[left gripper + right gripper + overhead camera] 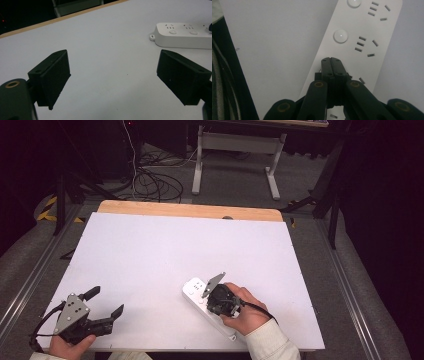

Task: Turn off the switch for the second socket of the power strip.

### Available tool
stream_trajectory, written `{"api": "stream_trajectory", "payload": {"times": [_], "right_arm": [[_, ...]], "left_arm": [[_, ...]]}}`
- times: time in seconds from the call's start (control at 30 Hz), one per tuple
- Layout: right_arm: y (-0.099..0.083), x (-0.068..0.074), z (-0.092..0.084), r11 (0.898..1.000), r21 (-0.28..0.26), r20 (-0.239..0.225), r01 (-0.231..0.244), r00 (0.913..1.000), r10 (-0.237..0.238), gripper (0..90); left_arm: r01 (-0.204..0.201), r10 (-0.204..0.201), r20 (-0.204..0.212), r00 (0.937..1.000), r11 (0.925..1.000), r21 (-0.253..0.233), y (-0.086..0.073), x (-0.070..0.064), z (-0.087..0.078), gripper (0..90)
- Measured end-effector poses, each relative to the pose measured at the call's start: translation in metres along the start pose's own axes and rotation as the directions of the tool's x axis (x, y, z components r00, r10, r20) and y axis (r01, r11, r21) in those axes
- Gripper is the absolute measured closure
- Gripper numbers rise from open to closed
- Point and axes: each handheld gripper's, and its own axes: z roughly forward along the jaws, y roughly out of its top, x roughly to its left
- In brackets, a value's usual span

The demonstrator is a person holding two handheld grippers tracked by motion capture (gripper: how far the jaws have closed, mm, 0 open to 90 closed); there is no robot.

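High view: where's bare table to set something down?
The far half of the white table up to its wooden edge is bare, as is the middle between the left claw and the power strip. It is crowded near-right, where the right claw sits over the strip.

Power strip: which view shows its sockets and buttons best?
The right gripper view: the power strip sits close beneath the shut right gripper, with round buttons and socket slots sharp. The left gripper view catches one end at an angle, two buttons visible. In the high view it is small and partly covered by the right hand.
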Motion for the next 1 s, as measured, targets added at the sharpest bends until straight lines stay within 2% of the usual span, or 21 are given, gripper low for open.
{"api": "stream_trajectory", "payload": {"times": [0.27, 0.73, 0.9, 0.93, 0.97, 1.0], "right_arm": [[0.001, 0.0035, 0.0006, 1.0, 0.005, 0.026, 0.015, 0.9995, -0.015, 90.0], [0.0009, 0.0048, 0.0016, 1.0, 0.004, 0.02, -0.001, 0.9998, 0.001, 90.0], [0.0005, 0.0045, 0.0004, 1.0, -0.005, 0.036, 0.004, 0.9993, -0.004, 90.0], [0.0004, 0.0046, -0.0023, 1.0, -0.016, 0.07, 0.004, 0.9976, -0.003, 90.0], [-0.0004, 0.0029, -0.0014, 1.0, 0.003, 0.072, 0.005, 0.9974, -0.005, 90.0], [-0.0013, 0.0026, -0.0016, 1.0, -0.008, 0.064, -0.001, 0.9979, 0.001, 90.0]], "left_arm": [[0.007, -0.007, 0.002, 1.0, 1.0, -0.001, -0.0002, -0.0007, 0.0006, 12.0], [-0.002, 0.002, -0.001, 1.0, 1.0, 0.001, -0.0001, -0.0004, 0.0, 12.1], [0.003, -0.003, 0.001, 1.0, 1.0, 0.0, -0.0002, 0.0001, 0.0004, 12.1], [0.003, -0.003, 0.001, 1.0, 1.0, 0.0, -0.0002, 0.0003, 0.0005, 12.1], [0.004, -0.004, 0.002, 1.0, 1.0, 0.0, -0.0003, 0.0004, 0.0006, 12.1], [0.005, -0.005, 0.004, 1.0, 1.0, 0.001, -0.0003, 0.0004, 0.0008, 12.1]]}}
